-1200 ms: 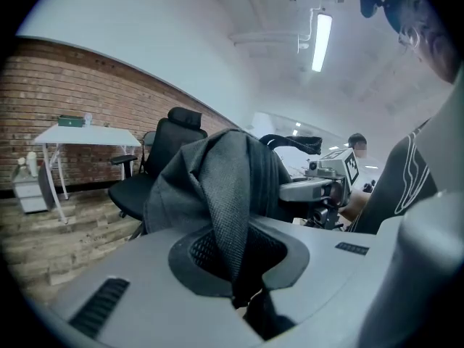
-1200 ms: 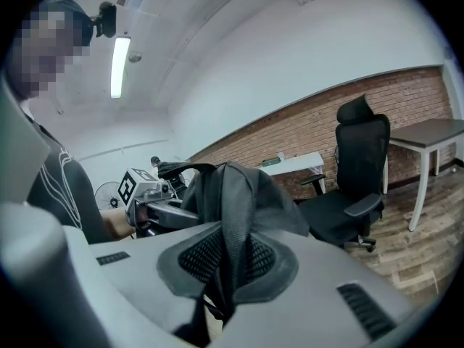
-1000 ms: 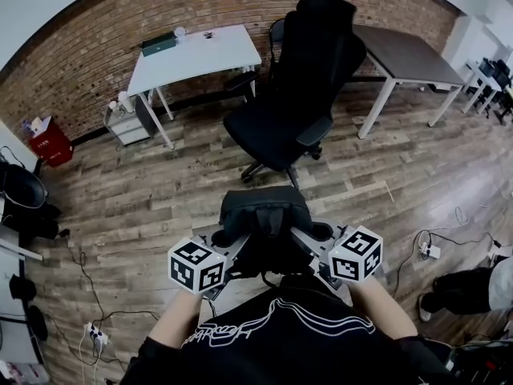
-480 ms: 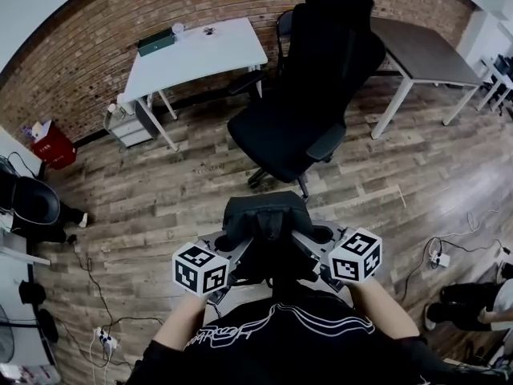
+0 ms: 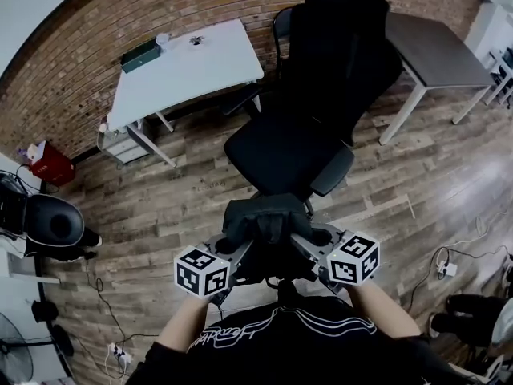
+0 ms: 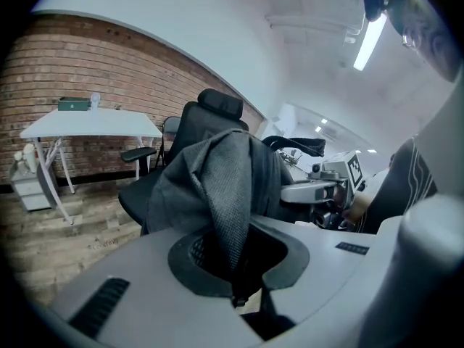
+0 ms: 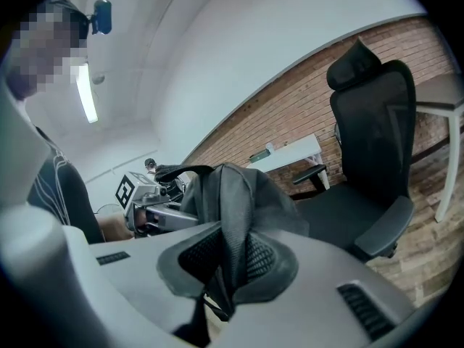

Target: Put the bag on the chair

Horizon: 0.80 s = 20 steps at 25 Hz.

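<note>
A dark grey bag (image 5: 264, 219) hangs between my two grippers, just in front of the black office chair (image 5: 284, 147). My left gripper (image 5: 238, 251) is shut on a fold of the bag's fabric (image 6: 228, 194). My right gripper (image 5: 300, 247) is shut on another fold of the bag (image 7: 232, 245). The bag is held up off the floor, near the front edge of the chair's seat (image 5: 276, 155). In the left gripper view the chair (image 6: 181, 151) stands behind the bag. In the right gripper view the chair (image 7: 370, 165) is at the right, its seat bare.
A white desk (image 5: 180, 66) stands against the brick wall at the back left, a grey table (image 5: 441, 50) at the back right. A red bin (image 5: 50, 164) is at the left. Cables (image 5: 96, 291) lie on the wood floor. Another dark chair (image 5: 52, 223) sits far left.
The office chair has come nearer and fills more of the head view; the bag now reaches its seat's front edge. Both grippers keep their hold on the bag.
</note>
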Each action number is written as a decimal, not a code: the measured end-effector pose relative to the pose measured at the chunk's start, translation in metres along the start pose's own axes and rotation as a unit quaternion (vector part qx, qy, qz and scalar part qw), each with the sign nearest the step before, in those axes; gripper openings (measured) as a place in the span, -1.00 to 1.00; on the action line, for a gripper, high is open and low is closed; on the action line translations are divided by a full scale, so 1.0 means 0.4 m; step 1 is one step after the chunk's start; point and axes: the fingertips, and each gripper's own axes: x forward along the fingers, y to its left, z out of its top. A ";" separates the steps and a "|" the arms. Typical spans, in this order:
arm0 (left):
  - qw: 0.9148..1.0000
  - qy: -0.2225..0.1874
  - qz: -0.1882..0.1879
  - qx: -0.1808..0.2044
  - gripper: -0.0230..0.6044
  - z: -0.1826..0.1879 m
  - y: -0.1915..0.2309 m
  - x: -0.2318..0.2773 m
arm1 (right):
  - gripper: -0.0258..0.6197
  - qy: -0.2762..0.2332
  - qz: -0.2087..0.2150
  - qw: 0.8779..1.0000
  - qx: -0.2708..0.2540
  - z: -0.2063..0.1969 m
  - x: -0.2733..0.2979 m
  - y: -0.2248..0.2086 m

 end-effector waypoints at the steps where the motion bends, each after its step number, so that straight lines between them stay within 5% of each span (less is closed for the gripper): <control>1: 1.000 0.000 -0.001 0.002 -0.75 0.024 0.017 0.015 | -0.82 -0.002 0.000 1.000 0.000 0.020 0.011 -0.021; 13: 0.998 -0.009 0.012 0.054 -0.75 0.278 0.183 0.114 | -0.82 -0.048 -0.015 0.999 -0.003 0.244 0.126 -0.187; 20: 0.997 0.008 -0.013 0.069 -0.75 0.372 0.267 0.177 | -0.82 -0.050 -0.034 0.998 0.005 0.323 0.184 -0.271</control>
